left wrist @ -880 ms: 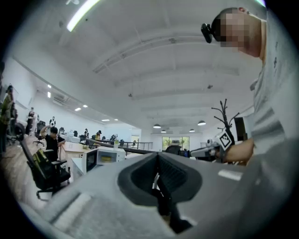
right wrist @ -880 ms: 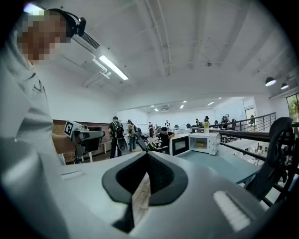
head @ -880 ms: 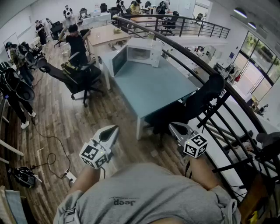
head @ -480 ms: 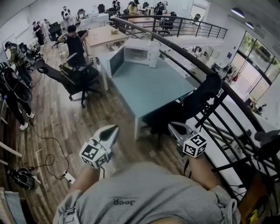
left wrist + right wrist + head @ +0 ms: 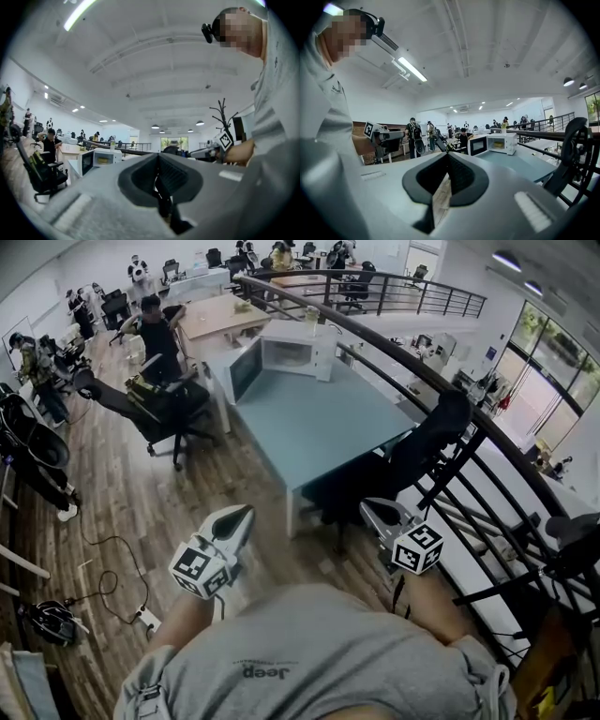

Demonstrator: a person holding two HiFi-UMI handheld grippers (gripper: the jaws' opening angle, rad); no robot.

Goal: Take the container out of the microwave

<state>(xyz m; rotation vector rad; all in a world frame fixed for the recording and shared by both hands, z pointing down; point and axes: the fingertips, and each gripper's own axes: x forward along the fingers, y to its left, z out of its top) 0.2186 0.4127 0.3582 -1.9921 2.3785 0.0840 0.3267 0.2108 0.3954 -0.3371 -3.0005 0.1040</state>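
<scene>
The left gripper (image 5: 241,516) hangs low at the person's front, its 2 jaws pressed together at the tips with nothing between them, exactly as in the head view 0.9 s ago.

What has changed is small. The pale blue-green rectangular worktop (image 5: 319,423) and the white box microwave (image 5: 298,349) at its far edge, toward the far left corner, have slid slightly up and left in the head view. Neither gripper has moved from its place in that view. I judge this as a small shift of the head or a slow approach, not a reach.

The microwave's dark-windowed door (image 5: 246,369) stands swung open to the left. Inside the cavity the right gripper view shows a small yellowish container (image 5: 498,145), still sitting in the oven, well apart from both grippers.

A black office chair (image 5: 427,451) stands at the worktop's right edge, near the near right corner, along the path.

The right gripper (image 5: 368,510) is likewise closed on nothing, jaws meeting at the tip.

For the task, the whole approach along the worktop and opening 1 gripper remain to do.
</scene>
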